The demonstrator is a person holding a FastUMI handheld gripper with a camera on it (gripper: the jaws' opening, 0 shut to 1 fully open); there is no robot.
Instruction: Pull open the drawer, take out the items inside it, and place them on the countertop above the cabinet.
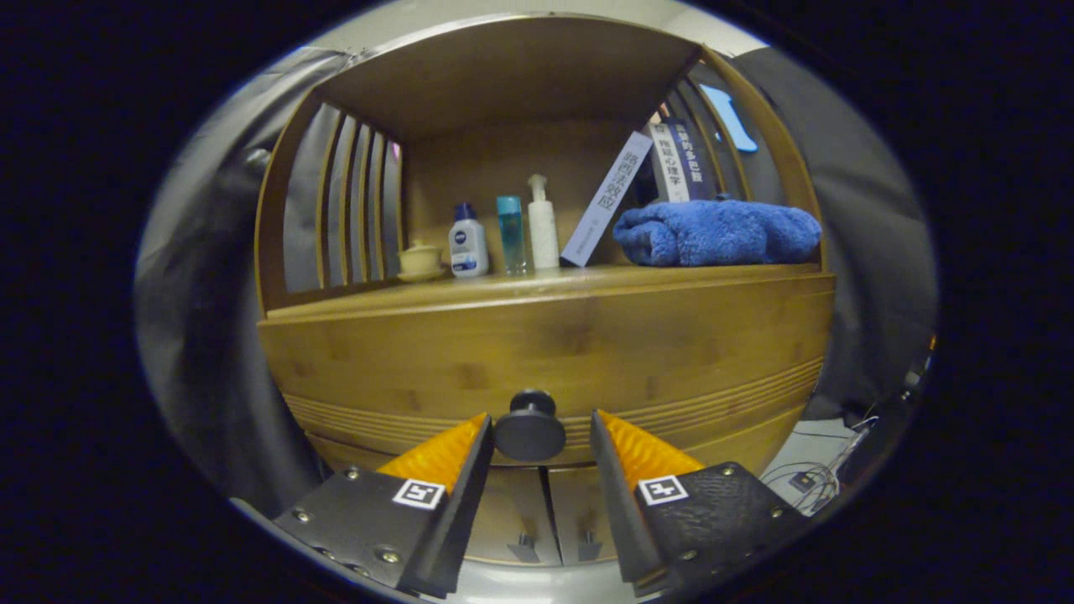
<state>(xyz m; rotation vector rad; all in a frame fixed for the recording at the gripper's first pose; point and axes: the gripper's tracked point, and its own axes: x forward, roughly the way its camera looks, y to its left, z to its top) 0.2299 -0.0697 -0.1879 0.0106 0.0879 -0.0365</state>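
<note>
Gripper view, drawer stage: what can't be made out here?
- Drawer contents: hidden behind its closed front.
- Gripper contact with the knob: fingers flank it, open; touch unclear.
- Books behind the blue towel: lower parts covered.
</note>
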